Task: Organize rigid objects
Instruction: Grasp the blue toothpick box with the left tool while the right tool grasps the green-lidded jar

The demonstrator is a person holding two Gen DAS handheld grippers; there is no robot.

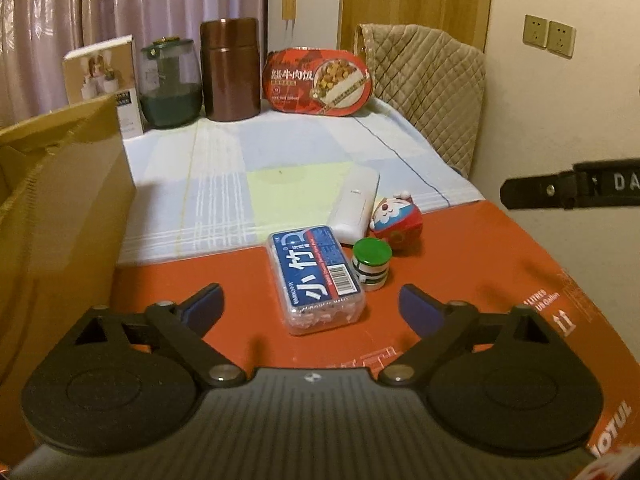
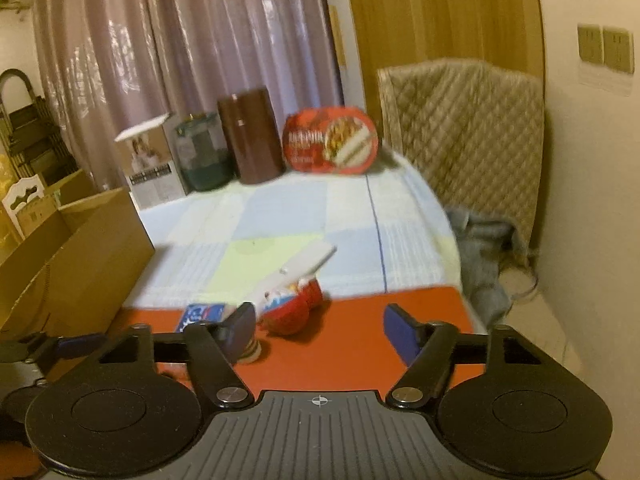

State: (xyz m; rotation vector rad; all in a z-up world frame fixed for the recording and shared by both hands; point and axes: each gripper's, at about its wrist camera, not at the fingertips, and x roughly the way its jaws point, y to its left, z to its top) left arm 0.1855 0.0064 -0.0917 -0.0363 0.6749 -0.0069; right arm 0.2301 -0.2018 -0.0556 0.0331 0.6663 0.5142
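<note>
The left gripper (image 1: pixel 310 306) hangs wide open just short of the blue toothpick box (image 1: pixel 316 278), which lies on the red board (image 1: pixel 460 256) (near its cloth-side edge). The right gripper (image 2: pixel 318 330), also spread open, holds nothing, with the red toy (image 2: pixel 294 308) just ahead.

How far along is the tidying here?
Barely started, it seems. Nothing is in hand: the left gripper and right gripper are both open. The blue-labelled box, green-capped jar, red toy and white case lie loose beside the cardboard box.
</note>
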